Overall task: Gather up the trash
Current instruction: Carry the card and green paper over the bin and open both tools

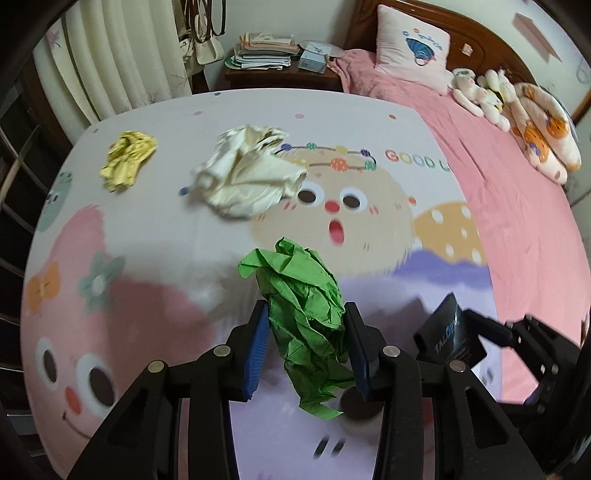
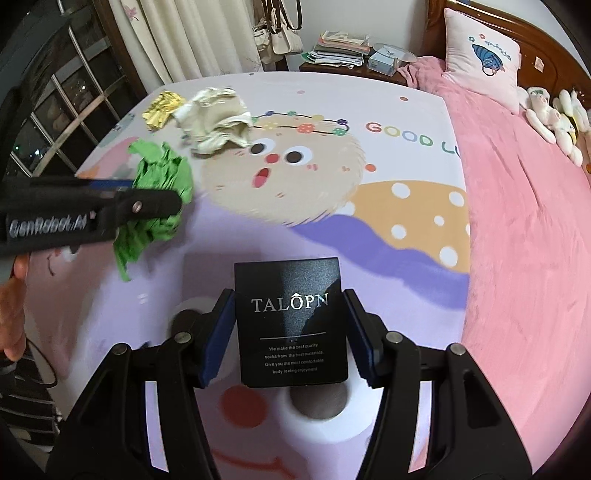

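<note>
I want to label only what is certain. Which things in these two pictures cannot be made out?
- Black box: in the right wrist view its inside does not show; in the left wrist view the right claw covers most of it.
- Small print on the box: blurred.
- Green paper: the left claw pads hide its sides.
- Papers on the nightstand: too small.

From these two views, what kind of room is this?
Almost certainly a bedroom: a bed with a wooden headboard, a pink pillow and plush toys, plus a cluttered nightstand. The trash lies on a cartoon-print sheet.
</note>
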Demonstrator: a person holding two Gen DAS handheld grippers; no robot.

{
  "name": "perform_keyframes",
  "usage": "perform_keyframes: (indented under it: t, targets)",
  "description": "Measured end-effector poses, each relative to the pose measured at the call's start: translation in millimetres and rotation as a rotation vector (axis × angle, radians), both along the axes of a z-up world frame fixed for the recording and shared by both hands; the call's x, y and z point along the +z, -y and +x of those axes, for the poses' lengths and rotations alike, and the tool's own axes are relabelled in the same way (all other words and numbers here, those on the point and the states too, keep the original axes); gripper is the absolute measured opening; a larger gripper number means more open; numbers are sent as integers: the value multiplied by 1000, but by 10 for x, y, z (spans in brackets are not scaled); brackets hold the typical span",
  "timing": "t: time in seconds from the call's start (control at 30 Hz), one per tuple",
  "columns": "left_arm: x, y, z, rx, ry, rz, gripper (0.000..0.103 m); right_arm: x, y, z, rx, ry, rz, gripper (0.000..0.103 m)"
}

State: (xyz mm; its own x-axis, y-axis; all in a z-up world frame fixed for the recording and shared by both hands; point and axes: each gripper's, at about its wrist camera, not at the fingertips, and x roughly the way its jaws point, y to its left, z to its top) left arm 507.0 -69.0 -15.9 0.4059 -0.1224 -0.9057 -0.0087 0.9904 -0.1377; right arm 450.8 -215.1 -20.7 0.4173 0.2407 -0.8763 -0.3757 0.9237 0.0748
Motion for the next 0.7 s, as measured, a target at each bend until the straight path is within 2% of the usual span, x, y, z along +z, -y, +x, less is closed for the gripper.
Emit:
perform_keyframes:
  t: [0.43,0.7]
  targets:
    - [458,-772,-1578,-94,80,26,39,382,-708,-1231,-45,17,30,54]
    - [455,-1488,-2680,-185,94,38,39,436,-1341,-2315,-133,35,43,54]
